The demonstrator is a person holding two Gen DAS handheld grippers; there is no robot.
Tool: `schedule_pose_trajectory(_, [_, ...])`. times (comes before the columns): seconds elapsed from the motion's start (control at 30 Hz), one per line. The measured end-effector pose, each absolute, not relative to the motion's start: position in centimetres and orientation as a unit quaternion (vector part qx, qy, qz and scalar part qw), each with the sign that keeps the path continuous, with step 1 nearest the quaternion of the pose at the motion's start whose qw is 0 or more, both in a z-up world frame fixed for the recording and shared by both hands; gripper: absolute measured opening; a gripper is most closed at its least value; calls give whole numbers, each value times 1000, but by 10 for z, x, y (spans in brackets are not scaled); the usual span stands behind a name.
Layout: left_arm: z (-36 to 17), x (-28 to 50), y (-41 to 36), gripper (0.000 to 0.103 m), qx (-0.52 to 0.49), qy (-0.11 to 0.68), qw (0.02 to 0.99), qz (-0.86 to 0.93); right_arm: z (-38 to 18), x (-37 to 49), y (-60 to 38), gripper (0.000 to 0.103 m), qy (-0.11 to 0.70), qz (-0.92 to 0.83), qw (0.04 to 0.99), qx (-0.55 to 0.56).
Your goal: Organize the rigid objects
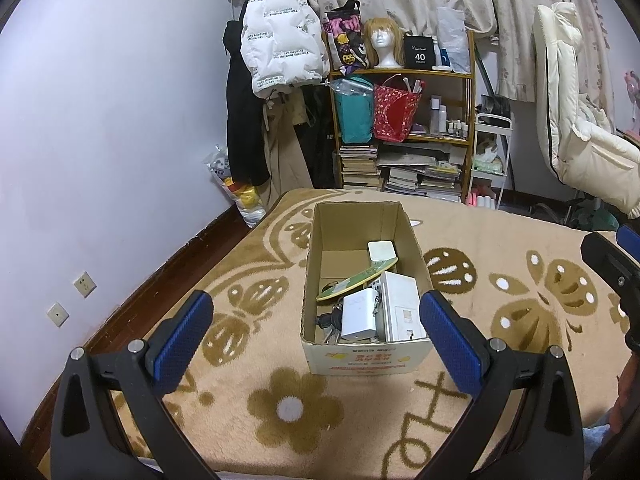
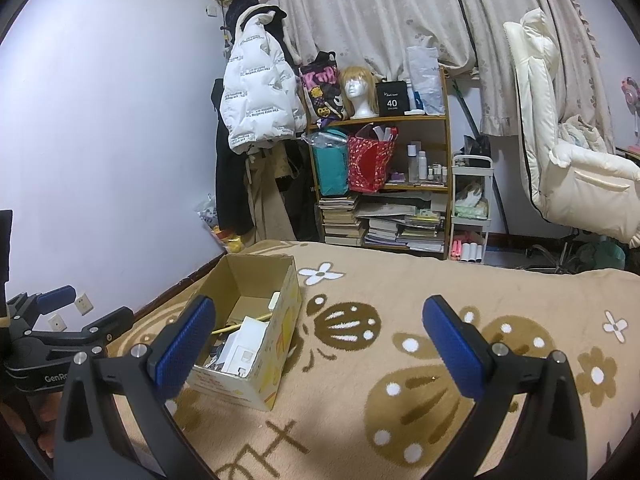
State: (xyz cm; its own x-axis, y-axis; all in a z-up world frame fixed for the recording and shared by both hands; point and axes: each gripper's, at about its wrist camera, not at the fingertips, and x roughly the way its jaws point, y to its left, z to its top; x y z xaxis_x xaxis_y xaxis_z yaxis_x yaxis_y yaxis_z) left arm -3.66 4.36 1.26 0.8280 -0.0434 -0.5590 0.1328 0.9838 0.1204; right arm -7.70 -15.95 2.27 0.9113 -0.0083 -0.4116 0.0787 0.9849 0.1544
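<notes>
An open cardboard box [image 1: 316, 240] stands on a beige patterned blanket [image 1: 500, 240]. Inside it lie a tall white device [image 1: 402, 310], a white charger [image 1: 359, 316], a small white square box [image 1: 382, 251], a green and yellow toy skateboard [image 1: 356, 280] and keys [image 1: 330, 326]. My left gripper [image 1: 316, 316] hovers open in front of the box with nothing between its fingers. In the right wrist view the same box [image 2: 280, 320] sits at the left, and my right gripper [image 2: 320, 328] is open and empty over the blanket to the box's right.
Past the bed's far edge a wooden shelf [image 1: 470, 76] holds bags, books and bottles, with coats [image 1: 280, 40] hanging to its left and a cream chair [image 1: 576, 140] at the right. The wall [image 1: 100, 120] runs along the left. The other gripper [image 2: 48, 344] shows at the left edge.
</notes>
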Motion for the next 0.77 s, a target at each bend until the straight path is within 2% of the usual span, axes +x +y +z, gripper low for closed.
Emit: schedule_pose_trajectory(0.77, [11, -39, 40, 102, 87, 289, 952, -47, 33, -79, -179, 103, 197, -35, 977, 76])
